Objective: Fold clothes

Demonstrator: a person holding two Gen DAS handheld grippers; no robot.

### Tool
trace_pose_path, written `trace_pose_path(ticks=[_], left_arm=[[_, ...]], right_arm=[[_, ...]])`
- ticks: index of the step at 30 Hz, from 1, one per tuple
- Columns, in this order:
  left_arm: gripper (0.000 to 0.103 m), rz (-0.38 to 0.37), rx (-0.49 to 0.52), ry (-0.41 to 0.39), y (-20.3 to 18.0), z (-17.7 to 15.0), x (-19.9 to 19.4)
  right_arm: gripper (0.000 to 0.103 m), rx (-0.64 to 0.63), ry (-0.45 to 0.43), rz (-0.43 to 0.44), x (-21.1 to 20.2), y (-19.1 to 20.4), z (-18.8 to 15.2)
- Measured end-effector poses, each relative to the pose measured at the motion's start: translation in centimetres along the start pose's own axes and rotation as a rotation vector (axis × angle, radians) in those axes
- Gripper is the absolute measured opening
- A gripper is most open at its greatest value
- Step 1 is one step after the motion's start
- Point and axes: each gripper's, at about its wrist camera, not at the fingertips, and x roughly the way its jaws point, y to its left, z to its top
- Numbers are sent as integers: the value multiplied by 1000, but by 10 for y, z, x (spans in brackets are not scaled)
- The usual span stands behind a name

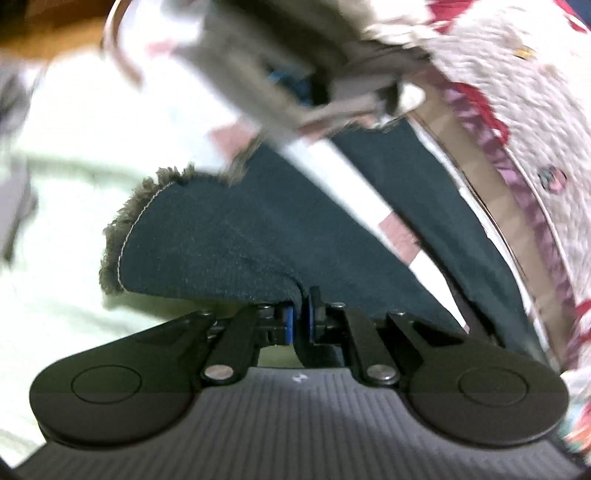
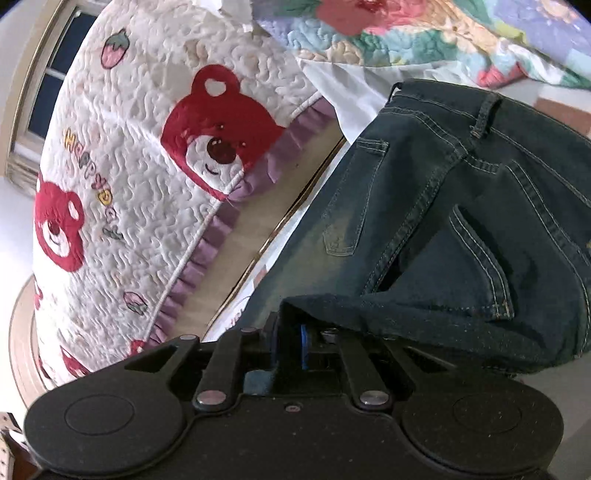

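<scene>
- Bed (image 1: pixel 66 155): pale sheet carrying the dark jeans (image 2: pixel 461 192), waistband toward the floral quilt (image 2: pixel 406 33), beside the bear-print pillow (image 2: pixel 155 155).
- Frayed hem (image 1: pixel 125 229): raised off the sheet.
- Left claw (image 1: pixel 301 321): clamped on denim near the hem.
- Right claw (image 2: pixel 306 343): closed on a denim fold.

The jeans (image 2: pixel 461 192) are dark blue with pale stitching. The pillow (image 2: pixel 147 155) is white with red bears and a purple frill. The quilt (image 2: pixel 424 33) has bright flowers.
</scene>
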Motion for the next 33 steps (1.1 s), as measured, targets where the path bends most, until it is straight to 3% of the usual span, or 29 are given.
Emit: trace_pose_path(ticks=[2, 5, 8, 13, 16, 20, 25, 30, 33], left_arm=[[6, 0, 60, -43, -8, 4, -3], [5, 12, 169, -112, -28, 14, -4], [5, -6, 199, -208, -52, 34, -4], [5, -80, 201, -288, -88, 58, -13], [5, -124, 312, -289, -118, 65, -10], [5, -122, 410, -224, -163, 88, 29], [5, -56, 535, -270, -202, 104, 56], [5, 9, 646, -245, -236, 117, 87], [5, 39, 646, -222, -253, 129, 105]], right_arm=[[9, -55, -15, 1, -3, 4, -2], [8, -257, -41, -36, -10, 29, -7], [8, -366, -94, 15, -23, 47, -4], [5, -459, -223, 78, -50, 66, 12], [7, -417, -245, 147, -53, 62, 35], [7, -429, -71, 143, -1, 75, 97], [7, -398, 199, -30, 66, 93, 144], [7, -392, 319, -98, 100, 93, 162], [7, -387, 341, -164, 122, 93, 163]])
